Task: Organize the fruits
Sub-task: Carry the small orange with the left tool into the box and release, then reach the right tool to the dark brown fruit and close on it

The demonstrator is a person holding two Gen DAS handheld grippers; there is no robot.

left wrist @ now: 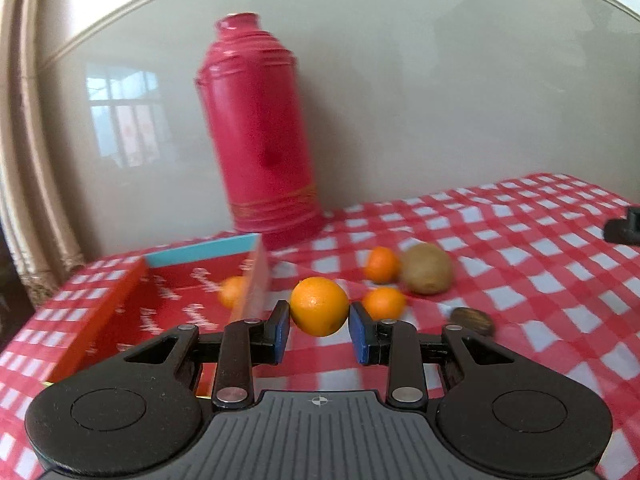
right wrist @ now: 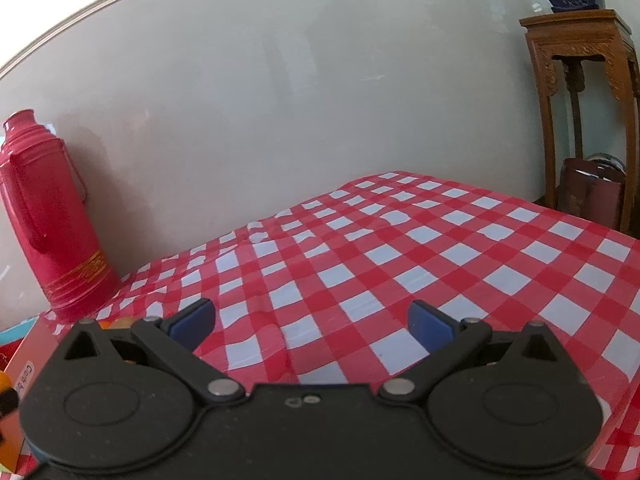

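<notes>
My left gripper (left wrist: 319, 326) is shut on an orange (left wrist: 319, 306) and holds it above the checked tablecloth, just right of a red box (left wrist: 168, 308). Another orange (left wrist: 232, 291) lies inside the box behind its right wall. Two small oranges (left wrist: 382, 265) (left wrist: 385, 303) and a kiwi (left wrist: 427, 269) lie on the cloth beyond the held orange. A dark brown fruit (left wrist: 472, 321) lies to the right of the gripper. My right gripper (right wrist: 312, 322) is open and empty above bare cloth.
A tall red thermos (left wrist: 260, 128) stands against the wall behind the box; it also shows in the right wrist view (right wrist: 52, 216). A wooden stand (right wrist: 584, 112) is at the table's far right. The box's edge (right wrist: 24, 356) shows at lower left.
</notes>
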